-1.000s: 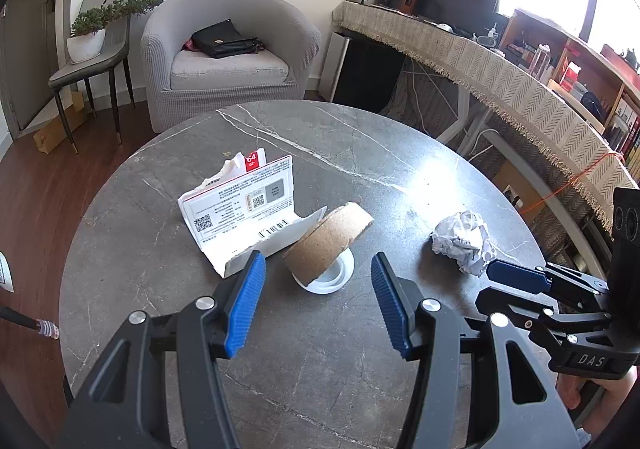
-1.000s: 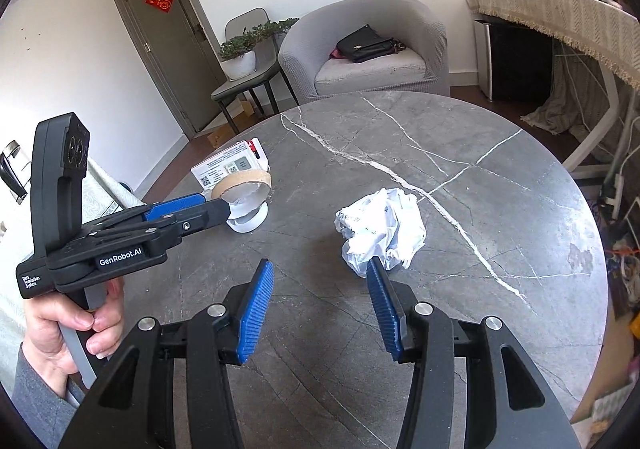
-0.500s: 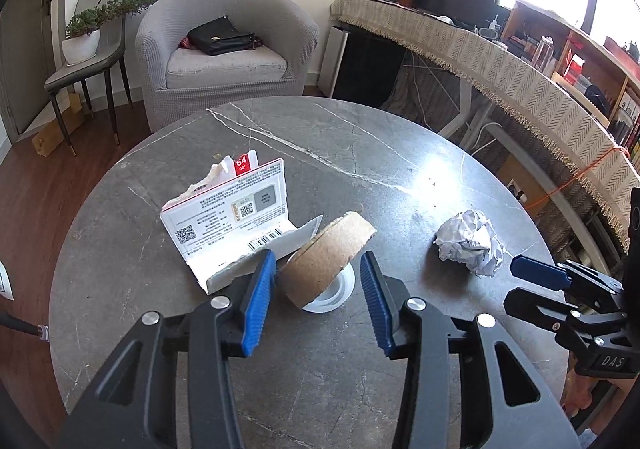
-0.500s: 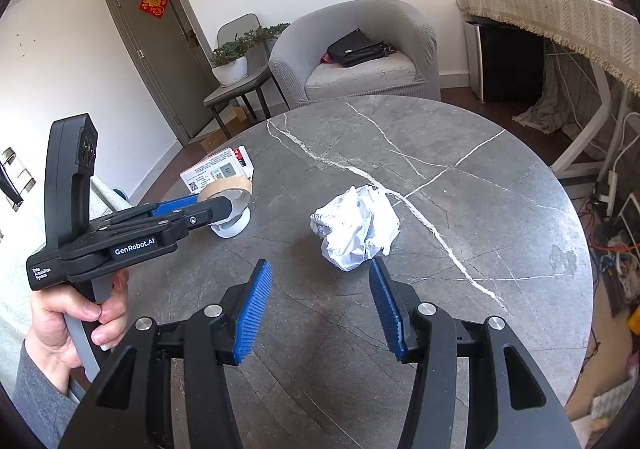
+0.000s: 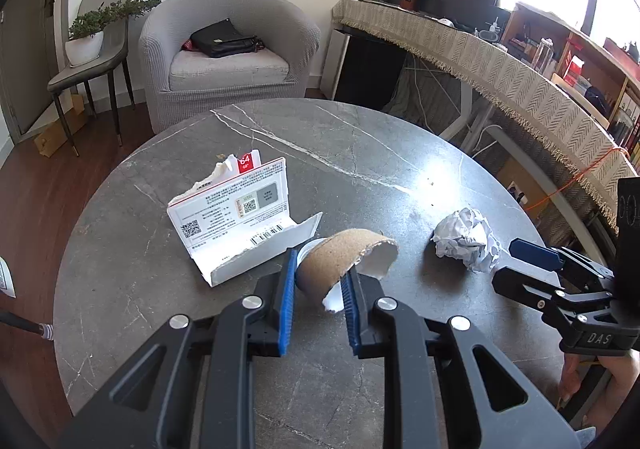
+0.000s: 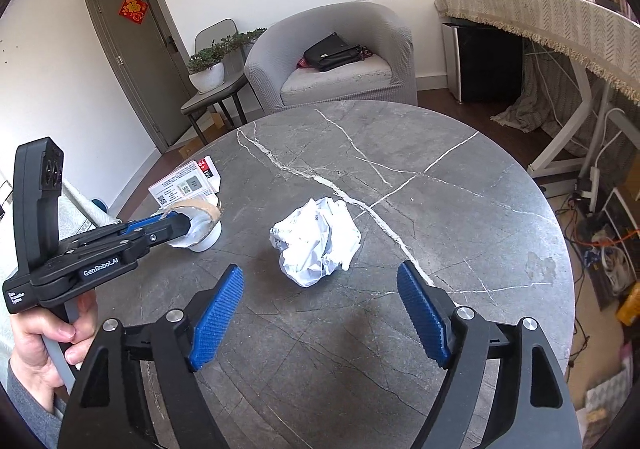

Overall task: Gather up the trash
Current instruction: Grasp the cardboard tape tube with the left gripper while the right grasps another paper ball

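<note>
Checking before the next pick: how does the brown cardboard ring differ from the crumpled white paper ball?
The cardboard ring is brown, curved and squashed between the left gripper's jaws; the paper ball is white, crumpled and lies free ahead of the open right gripper. Both are on the grey table.

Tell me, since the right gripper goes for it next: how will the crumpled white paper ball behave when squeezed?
The crumpled white paper ball looks light and will likely compress between the pads. Its irregular creases should curb rolling, though a one-sided nudge may skid it across the smooth grey marble table. The open right gripper spans it comfortably.
</note>
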